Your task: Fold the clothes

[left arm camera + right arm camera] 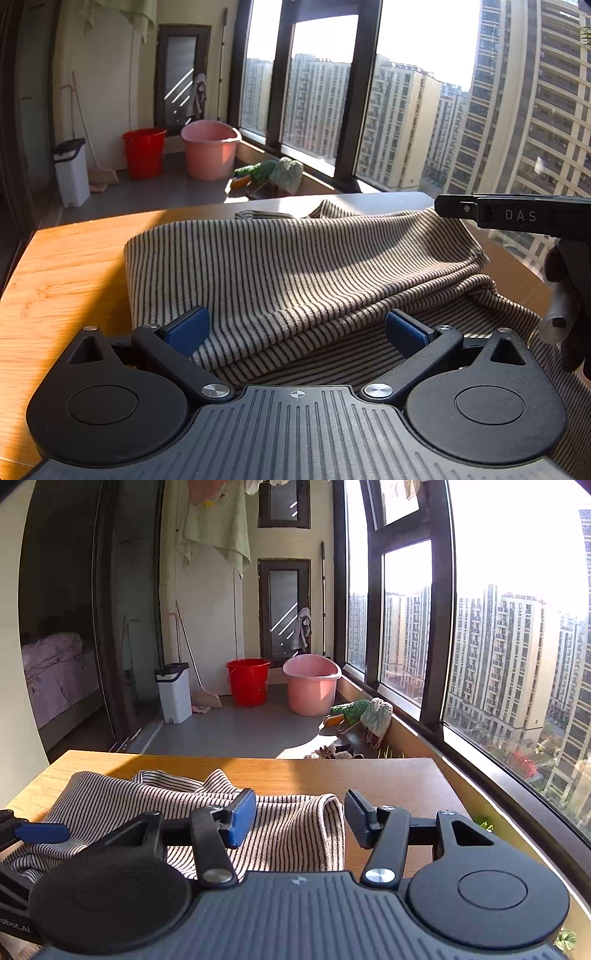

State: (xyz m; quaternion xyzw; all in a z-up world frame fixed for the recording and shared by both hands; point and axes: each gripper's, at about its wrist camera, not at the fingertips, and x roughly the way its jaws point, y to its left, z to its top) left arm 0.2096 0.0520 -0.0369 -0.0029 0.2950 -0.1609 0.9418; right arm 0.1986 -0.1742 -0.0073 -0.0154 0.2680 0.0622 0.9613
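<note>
Left gripper: black two-finger tool with blue pads, jaws spread wide above the near folds of cloth; nothing pinched.
Right gripper: same make, jaws parted and astride the cloth's rolled right end; pads not pressing, so no hold.
Garment: beige knit with thin dark stripes, lying in a loose multi-layer fold on the table, a crumpled part trailing toward the far side.
Table: light wooden top; bare wood to the right of the cloth and beyond it, a strip on the left.
Risk: closing on several layers at once would likely drag the whole fold askew; a shallow bite on the rolled end may slip.
Edges: the right table edge runs close beside the window sill, so little swing room there; the far edge is well clear.
Beyond: red bucket and pink tub on the grey floor, well apart from the work.
</note>
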